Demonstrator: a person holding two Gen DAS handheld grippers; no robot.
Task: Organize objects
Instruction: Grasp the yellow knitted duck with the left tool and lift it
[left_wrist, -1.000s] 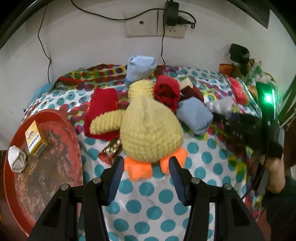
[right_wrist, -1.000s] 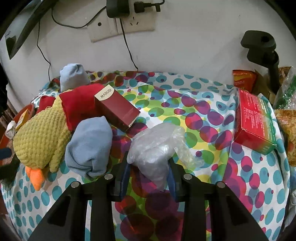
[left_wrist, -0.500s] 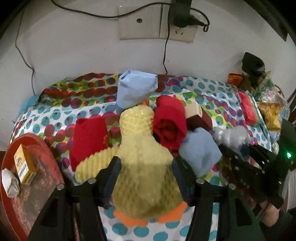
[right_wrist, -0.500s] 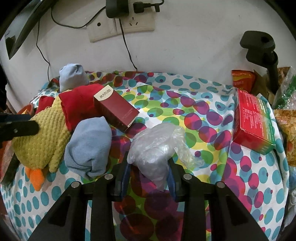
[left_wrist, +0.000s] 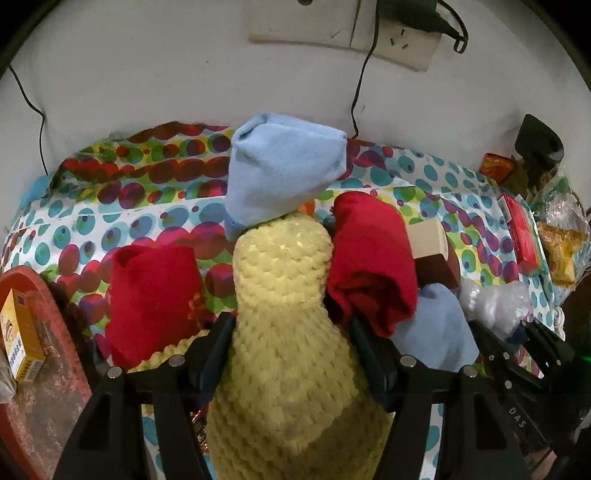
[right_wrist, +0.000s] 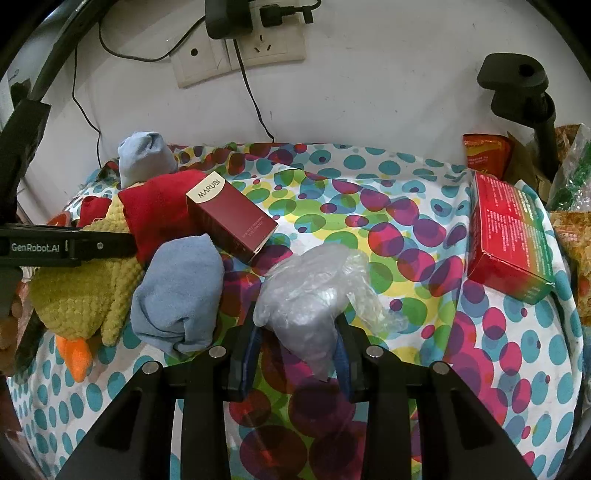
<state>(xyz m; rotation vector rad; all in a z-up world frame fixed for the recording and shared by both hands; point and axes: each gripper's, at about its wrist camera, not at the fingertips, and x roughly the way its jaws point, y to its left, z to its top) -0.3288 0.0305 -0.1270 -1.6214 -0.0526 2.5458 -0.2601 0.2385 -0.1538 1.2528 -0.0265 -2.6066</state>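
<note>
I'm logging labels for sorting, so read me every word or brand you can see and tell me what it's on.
"MARUBI": top of the dark red box.
"GenRobot.AI": black side of the left claw, seen from the right wrist.
"DAS": body of the right claw, seen from the left wrist.
Yellow box, red-green carton: print too small.

Both cameras ride the handheld grippers, tilted steeply down toward the wall. The left one looks close over the yellow knitted duck (left_wrist: 284, 332); the right sits farther right. Both catch the duck, red cloths and spotted tablecloth (right_wrist: 369, 221).
</note>
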